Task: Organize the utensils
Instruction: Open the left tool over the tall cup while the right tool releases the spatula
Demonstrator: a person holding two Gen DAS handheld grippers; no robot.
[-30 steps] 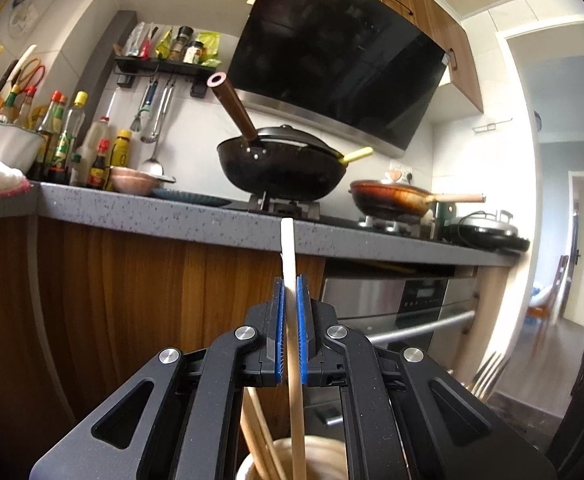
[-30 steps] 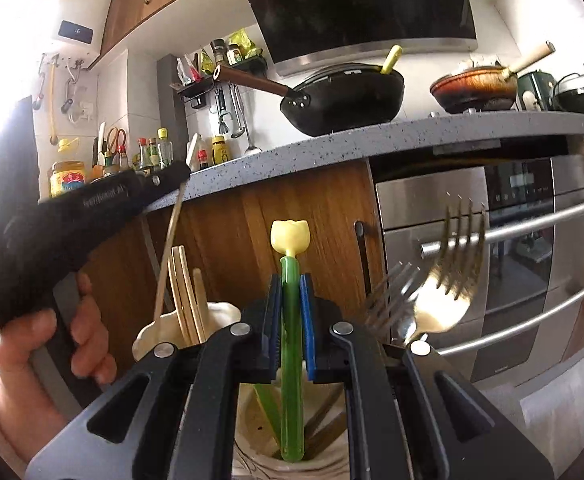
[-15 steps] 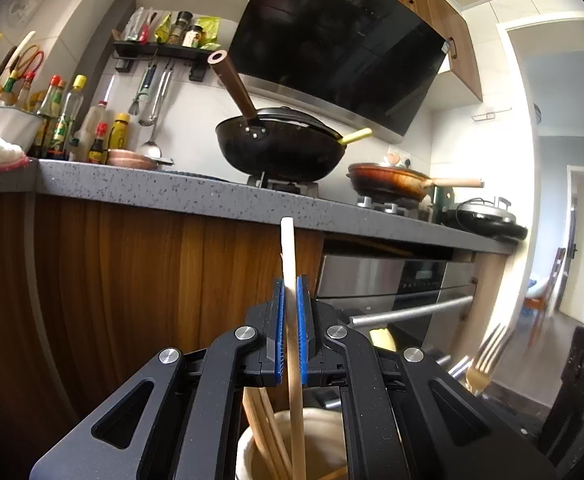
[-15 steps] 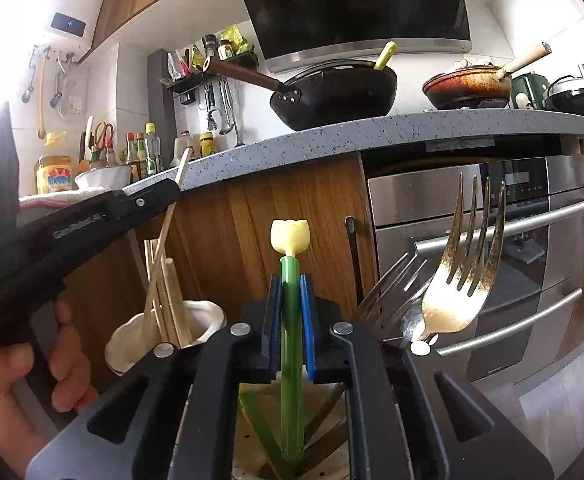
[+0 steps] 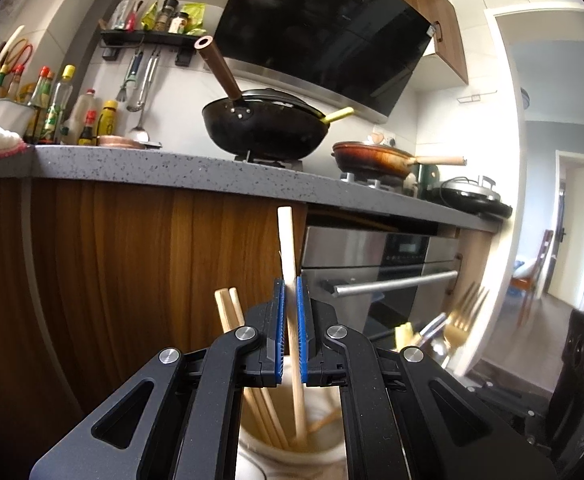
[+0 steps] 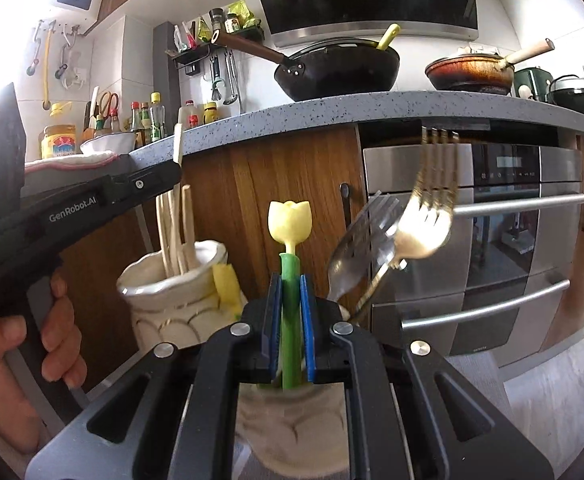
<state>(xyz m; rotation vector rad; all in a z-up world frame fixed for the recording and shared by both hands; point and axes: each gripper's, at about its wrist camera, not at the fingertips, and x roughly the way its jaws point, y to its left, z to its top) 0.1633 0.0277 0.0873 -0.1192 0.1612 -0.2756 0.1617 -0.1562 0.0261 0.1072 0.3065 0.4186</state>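
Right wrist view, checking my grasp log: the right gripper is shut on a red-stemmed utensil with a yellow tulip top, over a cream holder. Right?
Not quite. In the right wrist view the right gripper is shut on a green-stemmed utensil, not red. The yellow tulip top and the cream holder below are as you said.

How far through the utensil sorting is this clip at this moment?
Mostly sorted, it seems. Done: several chopsticks stand in the cream holder; two forks stand in the nearer holder. In hand: the left tool grips a wooden chopstick with its lower end inside the holder; the right tool grips a green-stemmed tulip utensil. Left: releasing both.
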